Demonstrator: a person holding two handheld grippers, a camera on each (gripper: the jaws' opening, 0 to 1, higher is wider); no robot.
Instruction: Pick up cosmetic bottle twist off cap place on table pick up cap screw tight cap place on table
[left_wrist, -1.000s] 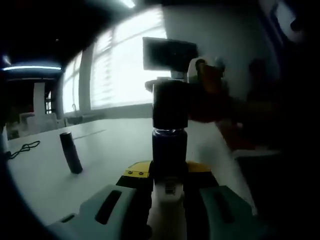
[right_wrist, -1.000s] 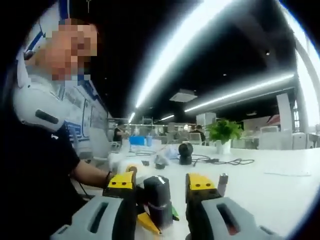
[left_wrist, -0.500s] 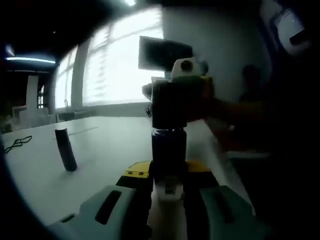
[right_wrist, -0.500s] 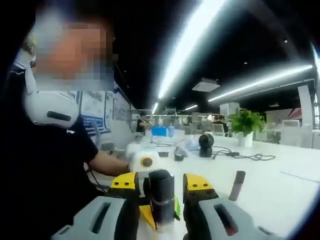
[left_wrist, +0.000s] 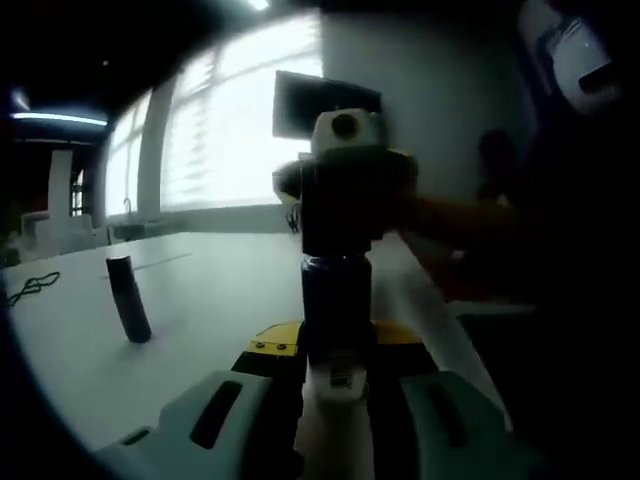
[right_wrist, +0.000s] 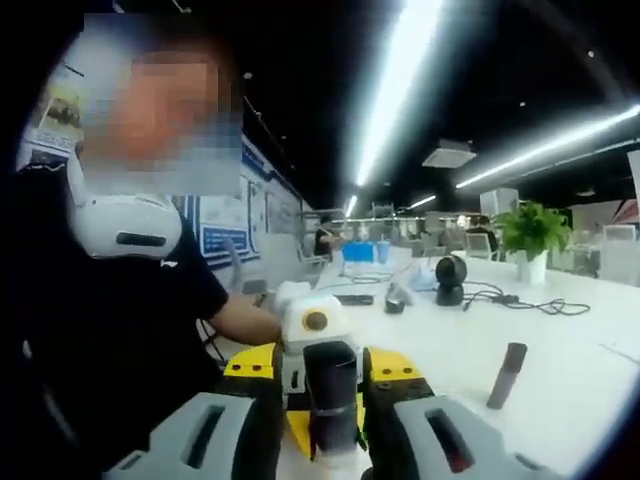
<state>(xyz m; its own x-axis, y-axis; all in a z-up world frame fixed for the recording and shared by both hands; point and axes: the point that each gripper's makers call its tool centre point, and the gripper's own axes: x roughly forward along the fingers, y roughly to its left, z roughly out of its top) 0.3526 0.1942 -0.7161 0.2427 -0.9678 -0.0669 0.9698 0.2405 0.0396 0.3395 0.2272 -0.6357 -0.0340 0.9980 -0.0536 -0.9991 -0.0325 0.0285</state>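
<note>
Tube (perhaps lipstick) beside bottle

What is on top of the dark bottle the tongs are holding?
The cap sits on the bottle, and the right tongs are closed around the cap, covering most of it. The left tongs hold the bottle lower down.

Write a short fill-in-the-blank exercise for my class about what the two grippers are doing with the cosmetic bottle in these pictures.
1. The left gripper holds the cosmetic bottle by its ____ part.
2. The right gripper is shut on the bottle's ____.
3. In the left gripper view, a dark tube stands on the white ____.
4. In the right gripper view, a potted ____ stands far off on the table.

Missing words: lower; cap; table; plant
</note>
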